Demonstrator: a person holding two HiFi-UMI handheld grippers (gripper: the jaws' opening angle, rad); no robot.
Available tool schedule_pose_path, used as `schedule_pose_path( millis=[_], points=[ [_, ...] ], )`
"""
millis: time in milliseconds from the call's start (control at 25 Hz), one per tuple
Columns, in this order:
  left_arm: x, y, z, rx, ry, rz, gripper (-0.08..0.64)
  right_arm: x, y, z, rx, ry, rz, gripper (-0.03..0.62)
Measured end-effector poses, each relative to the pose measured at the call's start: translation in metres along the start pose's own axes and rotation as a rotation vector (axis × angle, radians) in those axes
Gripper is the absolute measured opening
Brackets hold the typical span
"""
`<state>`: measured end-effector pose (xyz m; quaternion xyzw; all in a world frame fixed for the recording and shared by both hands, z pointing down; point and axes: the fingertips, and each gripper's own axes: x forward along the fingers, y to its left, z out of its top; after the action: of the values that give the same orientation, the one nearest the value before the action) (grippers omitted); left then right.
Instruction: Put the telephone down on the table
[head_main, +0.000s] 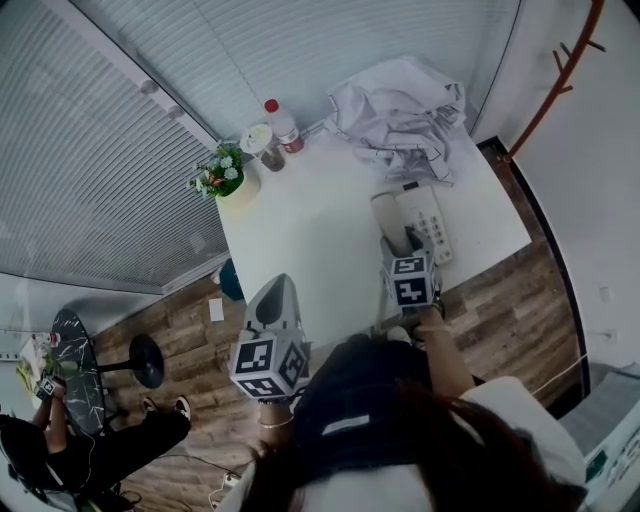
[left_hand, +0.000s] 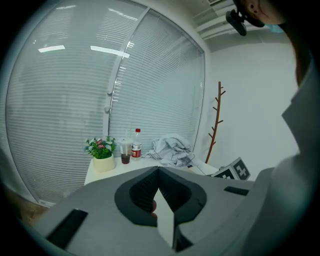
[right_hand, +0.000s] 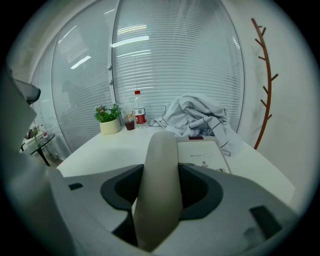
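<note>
Over the surface (head_main: 300, 230) edge, right gripper (right_hand: 161, 192) is clamping the handset (right_hand: 159, 150) beside the base (right_hand: 202, 152); releasing it tilted is probably risking a slide off. Left gripper (left_hand: 159, 175) fingers (left_hand: 144, 192) are sitting closed, empty.

Smooth matt table top (head_main: 300, 230), smooth plastic telephone handset (right_hand: 159, 180), crumpled soft cloth (head_main: 400, 115), grained wood-plank floor (head_main: 500, 310)

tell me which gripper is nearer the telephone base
Right. The right gripper, shut on the handset, is right beside the telephone base over the table; the left gripper hangs by the table's near left corner, well away.
</note>
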<state>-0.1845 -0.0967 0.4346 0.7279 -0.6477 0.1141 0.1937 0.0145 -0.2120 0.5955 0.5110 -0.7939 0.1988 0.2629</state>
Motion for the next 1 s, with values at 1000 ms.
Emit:
schedule_pose_path(
  millis=[1000],
  points=[
    [-0.024,0.004,-0.005,-0.041,-0.04,0.05,0.0,-0.007,0.018,0.001,-0.049,-0.003,0.062,0.219]
  ],
)
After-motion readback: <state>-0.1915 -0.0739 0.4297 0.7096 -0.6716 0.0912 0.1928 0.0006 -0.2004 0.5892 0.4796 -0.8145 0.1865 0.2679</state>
